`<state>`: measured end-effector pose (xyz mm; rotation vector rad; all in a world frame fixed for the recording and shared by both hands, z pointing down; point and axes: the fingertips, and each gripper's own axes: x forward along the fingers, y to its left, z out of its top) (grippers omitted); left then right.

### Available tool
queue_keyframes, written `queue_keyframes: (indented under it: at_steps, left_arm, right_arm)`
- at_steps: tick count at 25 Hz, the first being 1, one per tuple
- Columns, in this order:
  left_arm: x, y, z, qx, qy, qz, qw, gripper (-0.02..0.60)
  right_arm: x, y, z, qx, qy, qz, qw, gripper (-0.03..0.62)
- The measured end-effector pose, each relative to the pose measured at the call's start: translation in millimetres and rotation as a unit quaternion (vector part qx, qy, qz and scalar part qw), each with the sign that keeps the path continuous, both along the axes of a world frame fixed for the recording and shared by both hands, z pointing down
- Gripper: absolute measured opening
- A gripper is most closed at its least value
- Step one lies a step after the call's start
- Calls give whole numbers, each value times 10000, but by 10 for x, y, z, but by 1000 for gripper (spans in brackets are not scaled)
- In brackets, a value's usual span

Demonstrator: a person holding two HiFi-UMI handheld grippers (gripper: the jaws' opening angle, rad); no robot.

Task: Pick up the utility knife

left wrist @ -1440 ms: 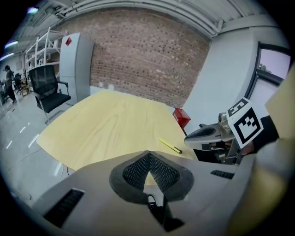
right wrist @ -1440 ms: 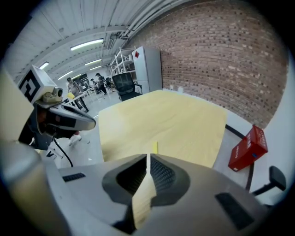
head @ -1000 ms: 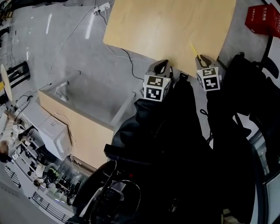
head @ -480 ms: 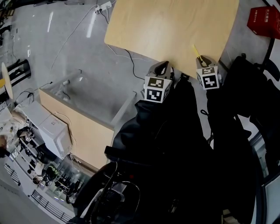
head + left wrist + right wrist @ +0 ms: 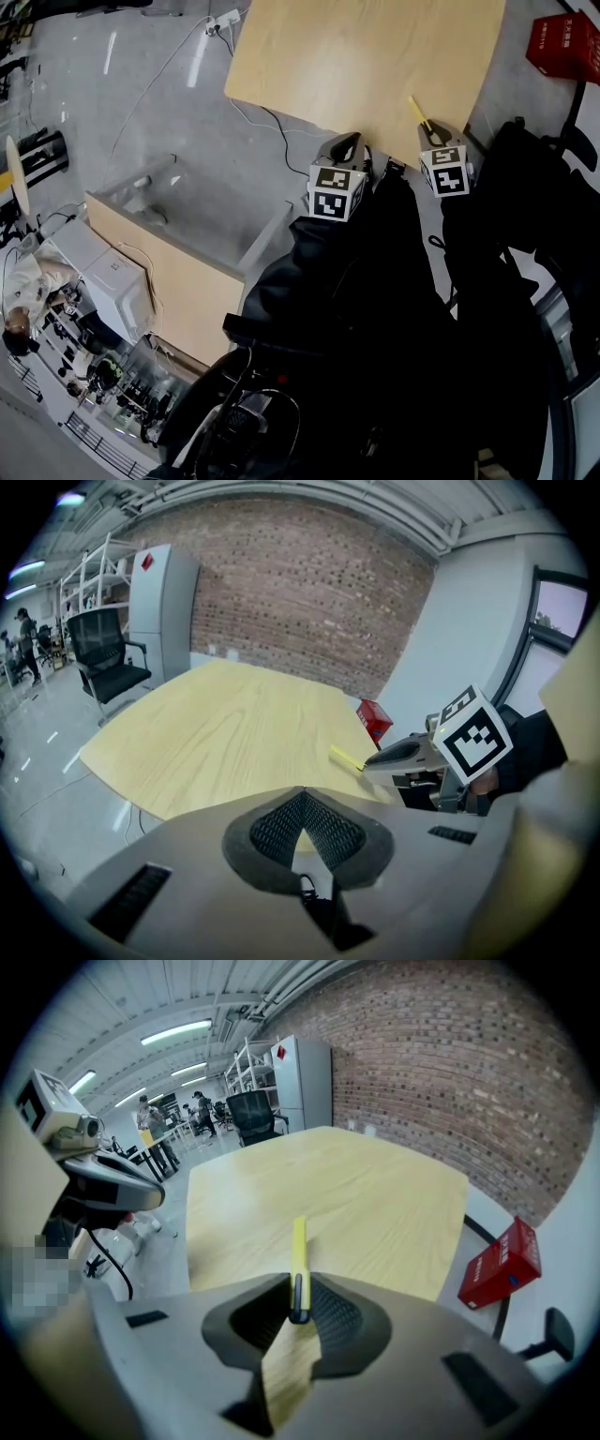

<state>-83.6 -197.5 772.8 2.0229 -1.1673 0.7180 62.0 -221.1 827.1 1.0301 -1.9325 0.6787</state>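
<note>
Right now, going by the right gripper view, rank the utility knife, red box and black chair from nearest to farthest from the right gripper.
1. utility knife, clamped between the jaws of the right gripper.
2. red box, low at right, off the table.
3. black chair, upper left, beyond the table's far end.

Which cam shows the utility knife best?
Right gripper view: the yellow utility knife sits dead centre, clamped in the right hand-held gripper. Head view shows only a small yellow sliver; left gripper view shows a short yellow end.
</note>
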Motion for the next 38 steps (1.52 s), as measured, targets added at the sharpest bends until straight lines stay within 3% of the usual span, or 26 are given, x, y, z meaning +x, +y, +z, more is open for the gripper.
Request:
queue_keyframes:
  at_steps: [8, 16, 27, 38]
  left_arm:
    - [157, -167, -563, 514, 92, 20, 9986, 0]
    - [366, -509, -1467, 1569, 306, 135, 9870, 0]
    - [405, -624, -2480, 2616, 486, 111, 9639, 0]
    - [384, -754, -3427, 3506, 620, 17, 9345, 0]
  right_arm:
    - [58, -99, -1007, 939, -434, 226, 9944, 71]
    - [80, -207, -2142, 2001, -960, 495, 9738, 71]
    - [147, -125, -3319, 3069, -1341, 638, 9401, 71]
    - [262, -83, -4324, 4181, -1428, 627, 8949, 69]
